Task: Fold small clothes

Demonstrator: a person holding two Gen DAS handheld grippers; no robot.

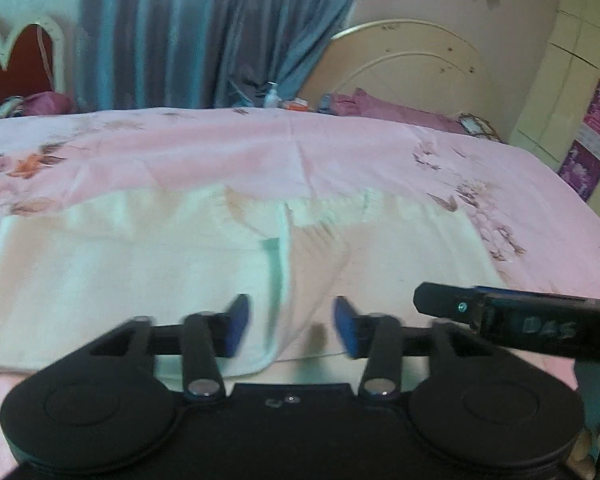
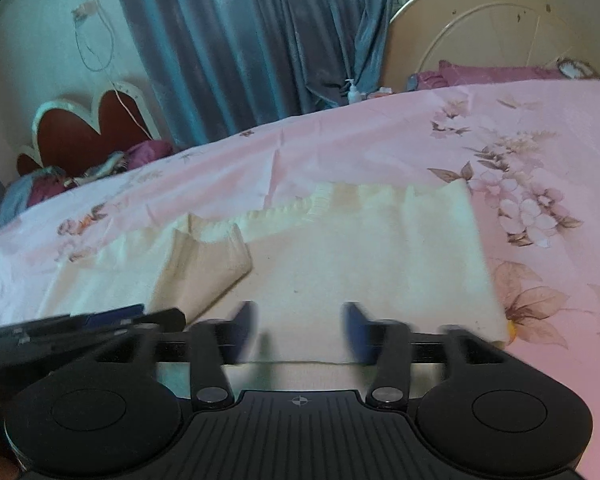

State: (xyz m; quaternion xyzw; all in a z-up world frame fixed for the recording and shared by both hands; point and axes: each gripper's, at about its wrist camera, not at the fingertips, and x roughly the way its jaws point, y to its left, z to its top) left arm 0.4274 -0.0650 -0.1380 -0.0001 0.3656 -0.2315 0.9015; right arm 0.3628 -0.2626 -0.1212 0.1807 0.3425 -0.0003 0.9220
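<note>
Cloth (image 1: 140,264), cream, lies on the bed (image 1: 340,152). Left claw (image 1: 292,326) and right claw (image 2: 300,330) both hover spread wide above its near edge, holding nothing.

Your left wrist camera sits low and close over the near edge of the cream garment (image 1: 180,248), looking forward across the pink floral bedsheet (image 1: 300,148) toward the blue curtain (image 1: 204,32). Your right wrist camera looks the same way from just to the right, slightly tilted. Both views share the garment, sheet, curtain and cream headboard (image 2: 496,28); each catches the other gripper's tip at its edge.
</note>
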